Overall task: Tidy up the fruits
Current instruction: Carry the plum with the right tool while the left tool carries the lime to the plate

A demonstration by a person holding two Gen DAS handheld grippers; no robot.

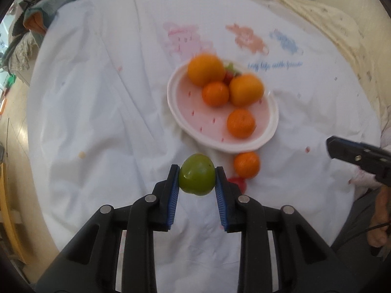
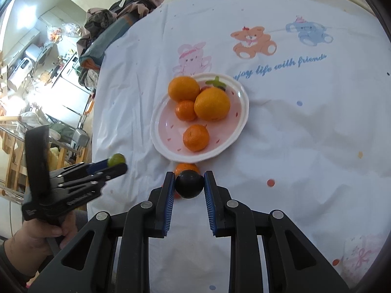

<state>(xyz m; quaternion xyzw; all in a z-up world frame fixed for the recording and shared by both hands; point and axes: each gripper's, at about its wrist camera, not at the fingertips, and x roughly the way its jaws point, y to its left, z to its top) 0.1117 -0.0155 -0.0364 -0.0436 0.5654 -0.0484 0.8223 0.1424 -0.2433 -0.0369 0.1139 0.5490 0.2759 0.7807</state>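
My left gripper [image 1: 197, 171] is shut on a green lime [image 1: 197, 177], held above the cloth just in front of the pink plate [image 1: 178, 107]. In the right wrist view the same left gripper [image 2: 118, 164] shows at the left with the lime [image 2: 116, 159] at its tip. My right gripper [image 2: 189, 176] is shut on a dark round plum [image 2: 189, 183]. The plate [image 2: 163, 131] holds two large oranges [image 2: 212, 104] and two mandarins [image 2: 196, 138], with a strawberry-like fruit [image 2: 215, 83] behind them. One mandarin [image 1: 246, 164] lies on the cloth beside the plate's near rim.
A white cloth with bear prints [image 2: 254, 41] covers the round table. A red shape [image 1: 238, 183] shows on the cloth beside the loose mandarin. Piled clothes [image 2: 114, 22] sit at the far left edge. The right gripper's tip [image 1: 354, 156] juts in at the right.
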